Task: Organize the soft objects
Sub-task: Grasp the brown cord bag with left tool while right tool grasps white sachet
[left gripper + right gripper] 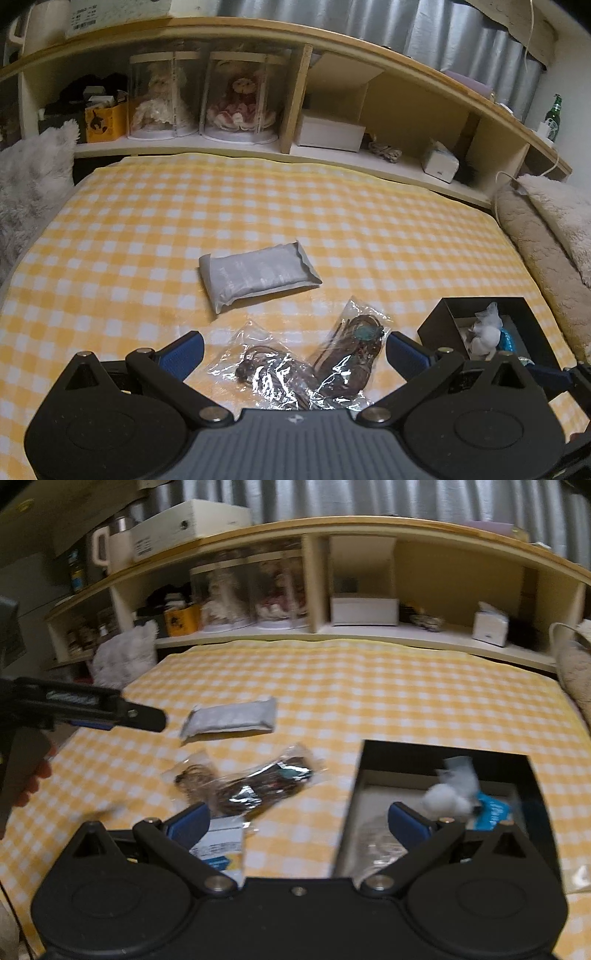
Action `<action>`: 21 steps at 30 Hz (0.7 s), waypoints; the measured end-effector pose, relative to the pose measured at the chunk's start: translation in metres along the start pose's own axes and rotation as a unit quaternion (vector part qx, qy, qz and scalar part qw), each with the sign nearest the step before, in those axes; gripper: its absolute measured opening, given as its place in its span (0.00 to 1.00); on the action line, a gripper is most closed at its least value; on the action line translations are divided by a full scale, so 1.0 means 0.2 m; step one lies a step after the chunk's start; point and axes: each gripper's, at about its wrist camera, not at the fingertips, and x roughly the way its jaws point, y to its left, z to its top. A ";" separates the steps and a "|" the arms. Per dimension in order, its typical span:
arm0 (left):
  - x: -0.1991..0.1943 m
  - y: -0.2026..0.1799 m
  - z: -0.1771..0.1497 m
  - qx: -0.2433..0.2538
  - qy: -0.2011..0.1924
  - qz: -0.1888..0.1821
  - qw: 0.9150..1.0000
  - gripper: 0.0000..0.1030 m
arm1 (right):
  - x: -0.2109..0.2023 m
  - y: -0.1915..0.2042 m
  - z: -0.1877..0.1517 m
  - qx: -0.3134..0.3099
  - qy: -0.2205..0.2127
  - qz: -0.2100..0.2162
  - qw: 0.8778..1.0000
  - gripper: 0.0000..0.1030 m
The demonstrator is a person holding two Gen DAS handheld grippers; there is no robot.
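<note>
Both my left gripper [295, 350] and my right gripper [299, 821] are spread wide and hold nothing, above the yellow checked blanket [147, 229]. Two clear bags [303, 362] of dark, hard-to-identify contents lie near my left gripper, partly hidden by its body, with the grey soft packet [256, 271] farther off. The black box [443, 797], at right and partly covered by my right finger, holds a white pom-pom [441, 799] and a blurred blue packet [493, 812]; a printed packet [221, 849] beneath my right gripper is cut off.
</note>
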 end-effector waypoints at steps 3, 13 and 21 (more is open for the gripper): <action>0.04 -0.02 -0.01 0.023 -0.001 -0.018 1.000 0.99 | 0.04 0.05 -0.02 -0.005 -0.002 0.019 1.000 1.00; 0.28 -0.17 0.00 0.141 0.034 -0.049 0.988 0.88 | 0.16 0.15 -0.06 -0.027 0.011 0.083 0.996 1.00; 0.50 -0.22 0.01 0.196 0.068 -0.080 0.975 0.77 | 0.34 0.24 -0.12 -0.057 0.067 0.114 0.990 0.93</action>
